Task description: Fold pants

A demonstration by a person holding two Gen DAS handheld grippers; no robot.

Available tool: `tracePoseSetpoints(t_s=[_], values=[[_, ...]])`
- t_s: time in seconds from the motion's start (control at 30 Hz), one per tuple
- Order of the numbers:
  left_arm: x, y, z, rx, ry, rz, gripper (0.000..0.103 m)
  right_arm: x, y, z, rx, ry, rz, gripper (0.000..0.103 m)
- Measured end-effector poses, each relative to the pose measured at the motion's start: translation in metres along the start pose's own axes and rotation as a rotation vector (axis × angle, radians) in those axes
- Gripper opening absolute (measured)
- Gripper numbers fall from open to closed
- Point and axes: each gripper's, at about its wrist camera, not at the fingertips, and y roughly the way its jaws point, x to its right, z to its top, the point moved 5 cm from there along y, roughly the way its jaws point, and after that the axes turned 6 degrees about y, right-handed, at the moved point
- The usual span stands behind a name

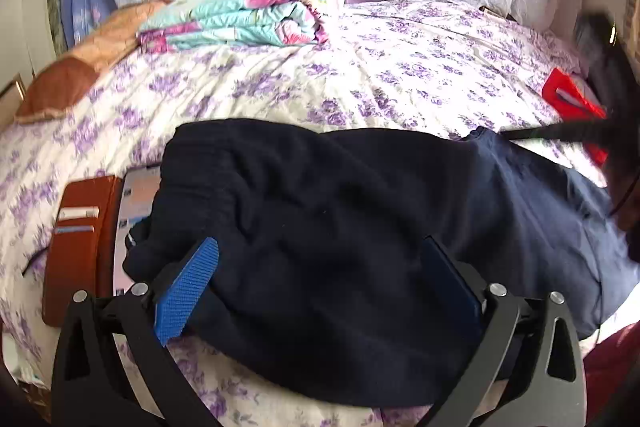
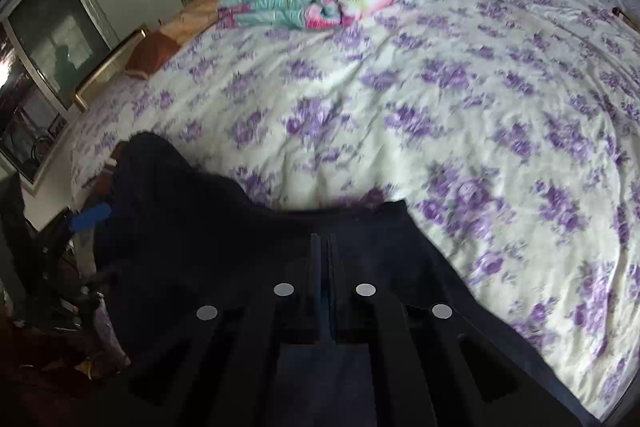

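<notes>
Left wrist cam: your left gripper (image 1: 316, 287) is wide open w/ dark pants (image 1: 340, 219) bunched between its blue pads (image 1: 186, 291), on the flowery bed (image 1: 360, 83).

Right wrist cam: your right gripper (image 2: 324, 247) is pinched nearly closed over the pants (image 2: 192, 227); can't tell if cloth's caught.

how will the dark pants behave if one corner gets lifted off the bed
Probably floppy: the dark pants already lie in soft rumpled folds. Likely to sag and trail rather than rise flat. The fleecy-looking cloth should drag, not slide, on the creased floral sheet.
</notes>
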Motion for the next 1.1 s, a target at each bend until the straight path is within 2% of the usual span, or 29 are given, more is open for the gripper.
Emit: tracePoseSetpoints(t_s=[0.03, 0.07, 0.1, 0.17, 0.2, 0.23, 0.27, 0.3, 0.33, 0.37, 0.43, 0.47, 0.5, 0.53, 0.6, 0.67, 0.7, 0.77, 0.8, 0.83, 0.9, 1.0, 1.1], values=[[-0.001, 0.001, -0.002, -0.012, 0.002, 0.007, 0.099, 0.006, 0.017, -0.006, -0.037, 0.029, -0.018, 0.011], [-0.001, 0.001, -0.004, -0.015, 0.011, 0.016, 0.099, 0.019, 0.034, -0.011, -0.071, 0.087, -0.010, 0.006], [0.000, 0.000, -0.004, -0.016, 0.021, 0.019, 0.099, 0.028, 0.035, -0.012, -0.032, 0.152, 0.040, 0.000], [-0.001, -0.007, -0.006, -0.014, 0.023, 0.025, 0.099, 0.036, 0.027, -0.009, -0.048, 0.209, 0.037, 0.002], [-0.003, -0.011, -0.007, -0.006, 0.012, 0.027, 0.099, 0.034, 0.017, -0.006, -0.029, 0.206, 0.031, 0.007], [-0.008, -0.016, -0.009, 0.003, -0.016, 0.025, 0.099, 0.030, 0.003, -0.002, 0.016, 0.180, 0.033, 0.009], [-0.014, -0.017, -0.010, 0.005, -0.044, 0.018, 0.099, 0.026, -0.008, 0.000, 0.048, 0.157, 0.036, 0.022], [-0.020, -0.018, -0.011, 0.005, -0.077, 0.007, 0.099, 0.024, -0.016, -0.001, 0.072, 0.142, 0.027, 0.049], [-0.027, -0.019, -0.012, 0.007, -0.120, -0.008, 0.099, 0.024, -0.018, -0.005, 0.072, 0.140, 0.003, 0.058], [-0.031, -0.019, -0.011, 0.011, -0.144, -0.017, 0.099, 0.027, -0.011, -0.011, 0.046, 0.138, -0.022, 0.060], [-0.032, -0.020, -0.008, 0.017, -0.164, -0.025, 0.099, 0.035, 0.011, -0.026, -0.013, 0.123, -0.059, 0.060], [-0.031, -0.019, -0.005, 0.018, -0.163, -0.026, 0.099, 0.032, 0.007, -0.027, 0.029, 0.103, -0.066, 0.060], [-0.029, -0.019, -0.002, 0.019, -0.159, -0.035, 0.099, 0.030, 0.004, -0.026, 0.022, 0.107, -0.073, 0.059], [-0.024, -0.020, 0.003, 0.024, -0.153, -0.050, 0.099, 0.029, -0.003, -0.024, 0.027, 0.132, -0.061, 0.059], [-0.015, -0.022, 0.010, 0.048, -0.132, -0.075, 0.099, 0.030, -0.027, -0.019, 0.096, 0.172, -0.006, 0.060], [-0.004, -0.022, 0.016, 0.061, -0.101, -0.097, 0.099, 0.031, -0.039, -0.018, 0.120, 0.168, -0.017, 0.061], [0.002, -0.020, 0.019, 0.064, -0.081, -0.110, 0.099, 0.035, -0.041, -0.023, 0.109, 0.165, -0.034, 0.064], [0.016, -0.012, 0.021, 0.050, -0.039, -0.145, 0.099, 0.054, -0.028, -0.045, 0.024, 0.199, -0.077, 0.067], [0.022, -0.005, 0.020, 0.029, -0.023, -0.156, 0.099, 0.063, -0.019, -0.057, -0.015, 0.229, -0.063, 0.064], [0.028, 0.005, 0.018, -0.008, -0.004, -0.154, 0.099, 0.065, -0.023, -0.060, 0.037, 0.236, -0.047, 0.063], [0.035, 0.019, 0.016, -0.074, 0.032, -0.116, 0.098, 0.067, -0.044, -0.063, 0.084, 0.279, -0.050, 0.064], [0.045, 0.011, 0.028, -0.017, 0.061, -0.129, 0.098, 0.075, -0.100, -0.075, 0.229, 0.301, -0.047, 0.065], [0.063, 0.002, 0.042, 0.037, 0.099, -0.179, 0.098, 0.113, -0.155, -0.118, 0.315, 0.401, -0.172, 0.066]])
